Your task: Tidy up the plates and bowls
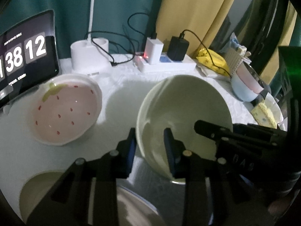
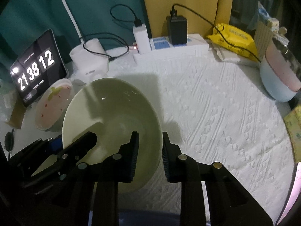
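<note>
Left view: left gripper [image 1: 150, 146] pinches the rim of the green bowl [image 1: 184, 101], tipped up off the counter [image 1: 120, 86]. It could slip & crack, w/ only thin rim held. Pink bowl [image 1: 64, 111] is empty.

Right view: right gripper [image 2: 149, 154] pinches the other rim of the green bowl [image 2: 112, 113], also empty.
</note>
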